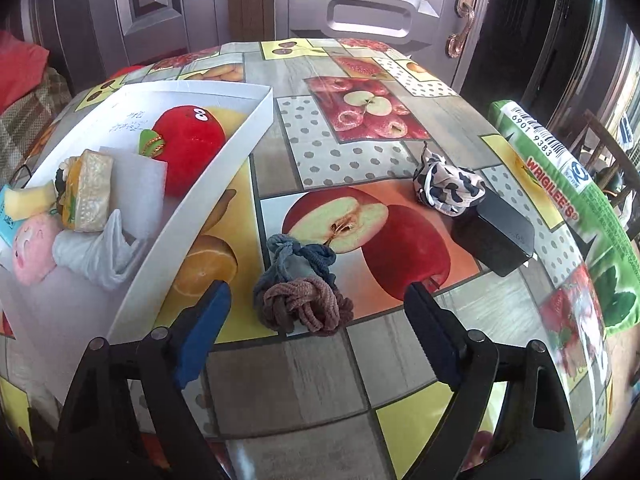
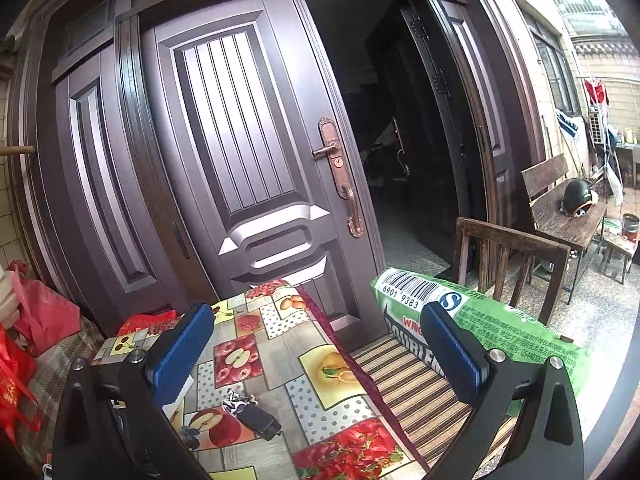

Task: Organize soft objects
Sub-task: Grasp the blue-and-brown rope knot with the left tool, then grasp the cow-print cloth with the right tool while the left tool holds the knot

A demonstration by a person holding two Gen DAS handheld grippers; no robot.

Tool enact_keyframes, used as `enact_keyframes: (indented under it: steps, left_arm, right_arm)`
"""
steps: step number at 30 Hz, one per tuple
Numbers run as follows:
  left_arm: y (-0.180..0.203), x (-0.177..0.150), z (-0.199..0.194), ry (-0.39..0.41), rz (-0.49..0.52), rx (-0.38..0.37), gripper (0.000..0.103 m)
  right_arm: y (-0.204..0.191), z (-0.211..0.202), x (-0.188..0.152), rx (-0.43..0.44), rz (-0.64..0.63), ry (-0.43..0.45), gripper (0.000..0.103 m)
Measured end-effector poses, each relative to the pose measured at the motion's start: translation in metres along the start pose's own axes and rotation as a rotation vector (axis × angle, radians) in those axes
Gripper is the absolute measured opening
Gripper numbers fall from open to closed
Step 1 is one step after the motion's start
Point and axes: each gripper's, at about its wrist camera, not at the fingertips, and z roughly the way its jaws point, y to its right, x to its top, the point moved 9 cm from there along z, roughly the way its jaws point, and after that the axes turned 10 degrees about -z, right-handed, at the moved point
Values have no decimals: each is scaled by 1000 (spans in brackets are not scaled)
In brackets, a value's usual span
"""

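Toys fill the white box [image 1: 256, 120] left of the open left hand-held gripper [image 1: 318, 300]; knotted socks [image 1: 300, 284] between its jaws and a patterned cloth [image 1: 448, 186] beyond remain on the bench [image 1: 320, 372], while the right hand-held gripper [image 2: 316, 344] stands open too.

Knotted brown/blue-grey sock bundle [image 1: 302, 288] on tablecloth beside white box [image 1: 224, 184]; spotted cloth wad [image 1: 448, 186] farther off.

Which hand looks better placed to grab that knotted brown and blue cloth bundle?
The left. Its gripper stands open with the cloth bundle right between its fingers, the white box beside it. The right gripper points at the door.
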Motion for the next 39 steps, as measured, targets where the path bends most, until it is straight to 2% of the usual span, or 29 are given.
enact_keyframes:
  steps: [1, 3, 4, 5, 10, 13, 16, 20, 23, 28, 31, 33, 35, 36, 37, 39]
  left_arm:
    - [0, -1, 5, -6, -11, 10, 64]
    - [-2, -3, 12, -1, -33, 21, 54]
    - [-2, -3, 12, 10, -34, 21, 37]
    - [-2, -3, 11, 20, -33, 16, 33]
    - [-8, -4, -11, 60, -93, -43, 30]
    - [-12, -4, -42, 98, -121, -73, 30]
    - [-18, -3, -78, 144, -132, -81, 30]
    - [-35, 1, -125, 209, -146, -44, 30]
    - [-54, 0, -149, 231, -178, 16, 30]
    - [-90, -8, -170, 245, -257, 100, 30]
    - [-103, -14, -175, 249, -291, 128, 30]
    - [-109, -17, -178, 251, -307, 139, 30]
    - [-113, -17, -180, 254, -319, 145, 30]
    - [-114, -17, -181, 256, -323, 144, 30]
    - [-114, -16, -182, 259, -326, 143, 30]
    - [-114, -14, -187, 267, -326, 138, 30]
  right_arm:
    - [3, 1, 0, -2, -10, -3, 103]
    - [7, 6, 1, 3, -29, -11, 103]
    - [8, 9, 1, 10, -39, -15, 103]
    - [6, 13, 0, 24, -50, -21, 103]
    - [-24, 58, -19, 159, -137, -102, 103]
    - [-61, 102, -53, 303, -212, -250, 103]
    - [-99, 140, -92, 371, -324, -347, 103]
    - [-150, 180, -143, 466, -447, -468, 103]
    - [-183, 202, -175, 525, -509, -550, 102]
    - [-227, 219, -206, 556, -679, -583, 100]
    - [-238, 228, -225, 545, -762, -639, 83]
    - [-242, 231, -234, 537, -810, -660, 65]
    - [-245, 233, -240, 528, -851, -672, 53]
    - [-247, 233, -243, 533, -863, -677, 40]
    - [-249, 231, -243, 544, -869, -671, 32]
    - [-252, 224, -235, 558, -865, -622, 27]
